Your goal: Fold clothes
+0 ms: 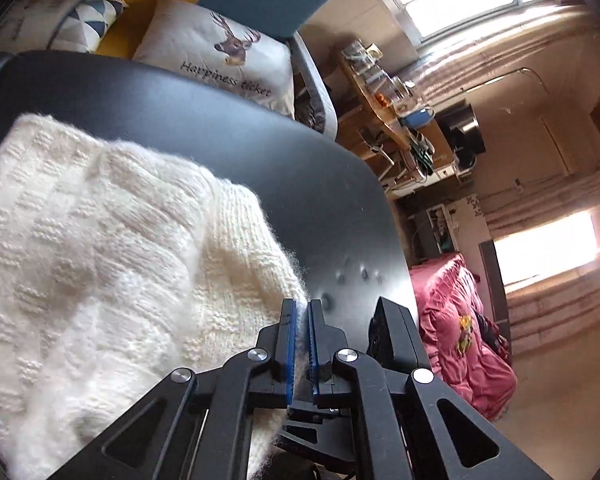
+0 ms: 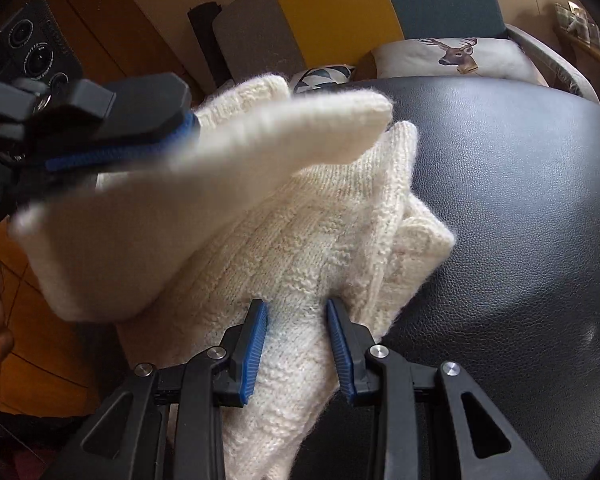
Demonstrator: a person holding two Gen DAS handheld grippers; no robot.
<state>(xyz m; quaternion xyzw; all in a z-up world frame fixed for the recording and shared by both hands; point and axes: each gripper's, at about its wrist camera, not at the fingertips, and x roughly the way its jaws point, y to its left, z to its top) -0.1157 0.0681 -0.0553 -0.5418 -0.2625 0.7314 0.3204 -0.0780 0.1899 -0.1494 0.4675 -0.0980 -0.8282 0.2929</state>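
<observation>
both claws gripping the cream knit sweater

my right claw (image 2: 296,312) pinches a thick fold of the sweater (image 2: 300,232); my left claw (image 1: 302,312) clamps a thin edge, lifting a flap over the black desk (image 2: 520,200); deer cushion (image 2: 456,56) beyond.

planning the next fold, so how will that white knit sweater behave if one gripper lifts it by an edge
Probably floppy: the white knit sweater already droops from where the left gripper pinches it. Likely bulky but light for its size, given the thick, fuzzy knit. The right gripper holds a thick bunch, so layers may shift on the smooth black tabletop.
</observation>
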